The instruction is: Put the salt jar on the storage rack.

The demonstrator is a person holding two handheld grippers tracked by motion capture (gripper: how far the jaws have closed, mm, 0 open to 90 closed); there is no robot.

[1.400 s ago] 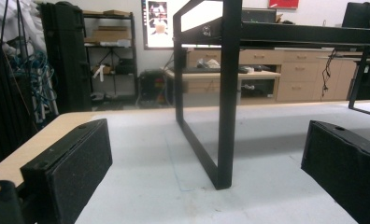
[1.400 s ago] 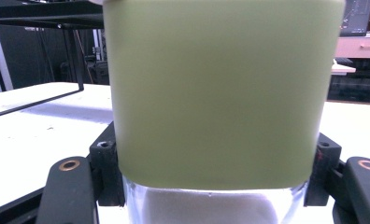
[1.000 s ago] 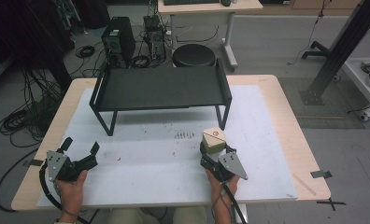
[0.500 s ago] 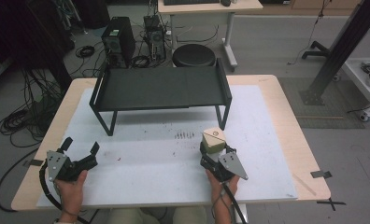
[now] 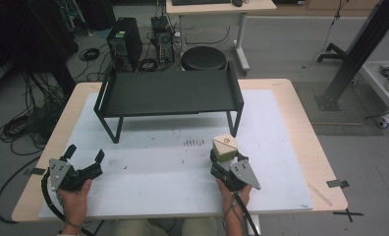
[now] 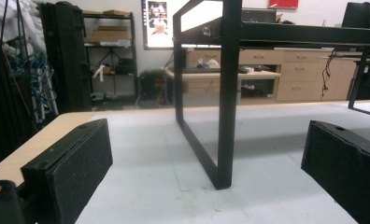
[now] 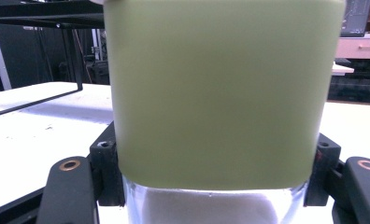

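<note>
1. Table (image 5: 300,123), light wood, with a white mat (image 5: 158,162) over most of its top. It bears every item below.

2. Black shelf rack (image 5: 168,93), a low stand on frame legs at the far middle of the mat. This is the landmark for all places given here. Its top deck is bare, with nothing standing on it. In the left gripper view one of its legs (image 6: 225,93) rises close ahead.

3. Green container (image 5: 224,149), square-sided with a pale lid, in front of the rack's right leg, on the near side. It is held upright at mat level. In the right gripper view its green wall (image 7: 211,93) gives way to a clear lower band. Contents cannot be told.

4. Right gripper (image 5: 222,164), near side of the container, jaws clamped on its two flanks.

5. Left gripper (image 5: 84,155), well in front of the rack's left leg. Its jaws are spread wide and hold nothing.

Risks, as judged:
- The grip sits low on smooth walls, so a quick lift could tip the container or let it slip.
- Raising it toward the deck could knock it on the rack's edge rail.
- If liquid is inside, a tilt might spill it.
</note>
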